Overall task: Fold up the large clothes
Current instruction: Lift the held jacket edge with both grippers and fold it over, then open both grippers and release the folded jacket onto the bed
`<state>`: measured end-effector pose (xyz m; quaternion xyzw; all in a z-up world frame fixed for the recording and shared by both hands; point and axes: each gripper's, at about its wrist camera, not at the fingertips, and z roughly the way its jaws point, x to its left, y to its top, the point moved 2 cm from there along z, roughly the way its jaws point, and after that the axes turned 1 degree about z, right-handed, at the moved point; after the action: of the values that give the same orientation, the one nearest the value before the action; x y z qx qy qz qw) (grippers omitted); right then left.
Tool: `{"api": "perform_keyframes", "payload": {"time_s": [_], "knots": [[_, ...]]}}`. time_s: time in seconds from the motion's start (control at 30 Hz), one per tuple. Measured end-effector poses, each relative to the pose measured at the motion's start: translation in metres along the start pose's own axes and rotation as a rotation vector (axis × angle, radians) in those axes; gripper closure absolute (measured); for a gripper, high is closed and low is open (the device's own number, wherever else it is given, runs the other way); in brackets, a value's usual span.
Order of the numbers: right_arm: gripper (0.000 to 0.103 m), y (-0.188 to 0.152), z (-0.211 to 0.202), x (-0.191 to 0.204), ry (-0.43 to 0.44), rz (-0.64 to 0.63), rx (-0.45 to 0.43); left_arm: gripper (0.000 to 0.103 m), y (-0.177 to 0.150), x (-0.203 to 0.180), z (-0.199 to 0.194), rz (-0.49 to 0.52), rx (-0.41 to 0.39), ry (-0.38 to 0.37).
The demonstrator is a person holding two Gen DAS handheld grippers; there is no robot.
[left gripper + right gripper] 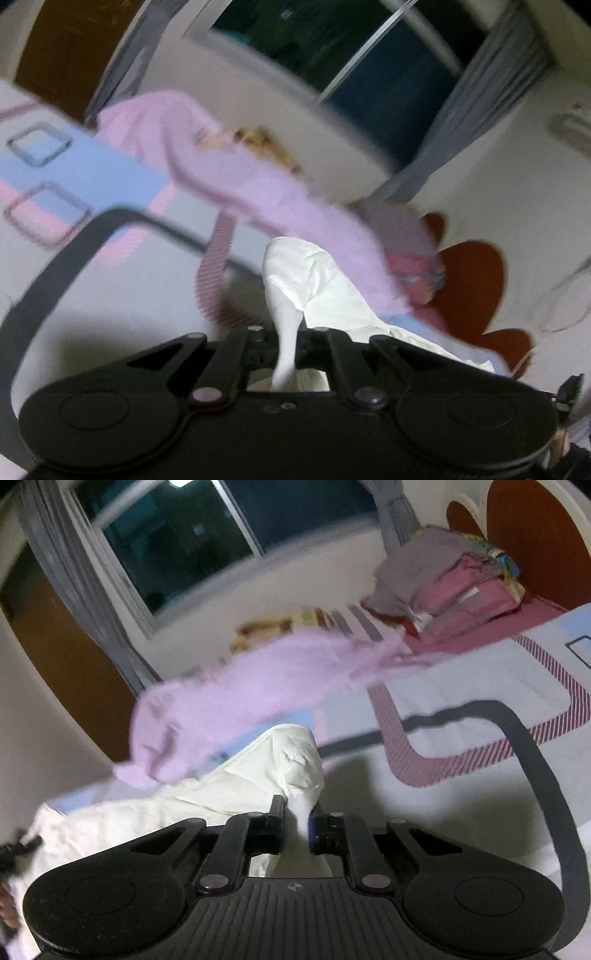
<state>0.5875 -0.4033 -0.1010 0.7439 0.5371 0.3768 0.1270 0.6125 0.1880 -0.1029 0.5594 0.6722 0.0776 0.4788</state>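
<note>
Patterned bedsheet (461,686), lilac garment (240,686) on it, both grippers' fingers pinching cream garment (295,753)

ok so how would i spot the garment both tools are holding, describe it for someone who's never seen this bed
Start at the patterned bedsheet under the dark window. In front of the fuzzy lilac garment lies a smooth cream-white garment, pinched by the right tool and the left tool. It is the only pale, crisp, unfuzzy cloth there.

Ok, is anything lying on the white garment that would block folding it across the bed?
Yes. Both tools are shut on the white garment: left tool, right tool. A lilac garment lies just beyond it on the bedsheet and seems to overlap its far edge. Nothing stands between the tools and the fabric.
</note>
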Motion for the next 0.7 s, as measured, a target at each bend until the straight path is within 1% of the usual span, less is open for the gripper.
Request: {"api": "perform_keyframes", "payload": {"time_s": [0.07,0.1,0.13,0.17,0.2,0.23,0.27,0.3,0.33,0.37,0.4,0.43,0.5,0.53,0.57,0.6,0.63,0.67,0.7], "knots": [[0.091,-0.013,0.027,-0.003,-0.065,-0.017,0.079,0.098,-0.012,0.009,0.023,0.002,0.08,0.067],[0.091,-0.019,0.035,-0.005,-0.09,-0.017,0.091,0.096,-0.018,0.014,0.03,-0.012,0.107,0.071],[0.091,-0.022,0.038,-0.007,-0.111,-0.012,0.087,0.095,-0.022,0.017,0.032,-0.011,0.114,0.074],[0.091,-0.024,0.039,-0.009,-0.116,-0.002,0.08,0.087,-0.023,0.017,0.032,-0.002,0.109,0.09],[0.091,-0.025,0.037,-0.011,-0.11,0.012,0.075,0.076,-0.024,0.019,0.029,-0.01,0.101,0.111],[0.091,-0.024,0.035,-0.014,-0.104,0.024,0.067,0.071,-0.023,0.022,0.027,-0.023,0.096,0.118],[0.071,-0.024,0.031,-0.018,-0.112,0.034,0.062,0.055,-0.022,0.026,0.022,-0.031,0.089,0.127],[0.05,-0.022,0.024,-0.021,-0.155,0.042,0.051,0.042,-0.02,0.027,0.018,-0.034,0.075,0.145],[0.01,-0.02,0.012,-0.023,-0.203,0.044,0.018,0.038,-0.018,0.028,0.009,-0.029,0.051,0.167],[0.008,-0.019,-0.002,-0.024,-0.211,0.026,-0.046,0.037,-0.016,0.028,-0.002,-0.018,0.029,0.184],[0.008,-0.019,-0.017,-0.023,-0.2,0.006,-0.089,0.037,-0.015,0.023,-0.017,-0.002,0.006,0.202],[0.009,-0.019,-0.03,-0.019,-0.189,-0.006,-0.114,0.037,-0.014,0.016,-0.031,0.022,-0.025,0.193],[0.011,-0.021,-0.052,-0.005,-0.142,-0.047,-0.165,0.037,-0.01,-0.009,-0.052,0.082,-0.084,0.137],[0.015,-0.023,-0.057,0.008,-0.115,-0.072,-0.183,0.037,-0.013,-0.028,-0.057,0.12,-0.099,0.113],[0.017,-0.025,-0.06,0.021,-0.089,-0.095,-0.189,0.036,-0.016,-0.048,-0.057,0.151,-0.108,0.077],[0.019,-0.028,-0.06,0.038,-0.059,-0.119,-0.188,0.03,-0.021,-0.07,-0.053,0.177,-0.107,0.037],[0.023,-0.032,-0.058,0.054,-0.029,-0.144,-0.183,0.028,-0.027,-0.09,-0.049,0.201,-0.101,0.007],[0.025,-0.037,-0.054,0.072,-0.009,-0.172,-0.173,0.026,-0.034,-0.112,-0.041,0.235,-0.085,-0.023],[0.025,-0.043,-0.049,0.089,-0.001,-0.202,-0.169,0.026,-0.042,-0.13,-0.033,0.264,-0.076,-0.046]]}}
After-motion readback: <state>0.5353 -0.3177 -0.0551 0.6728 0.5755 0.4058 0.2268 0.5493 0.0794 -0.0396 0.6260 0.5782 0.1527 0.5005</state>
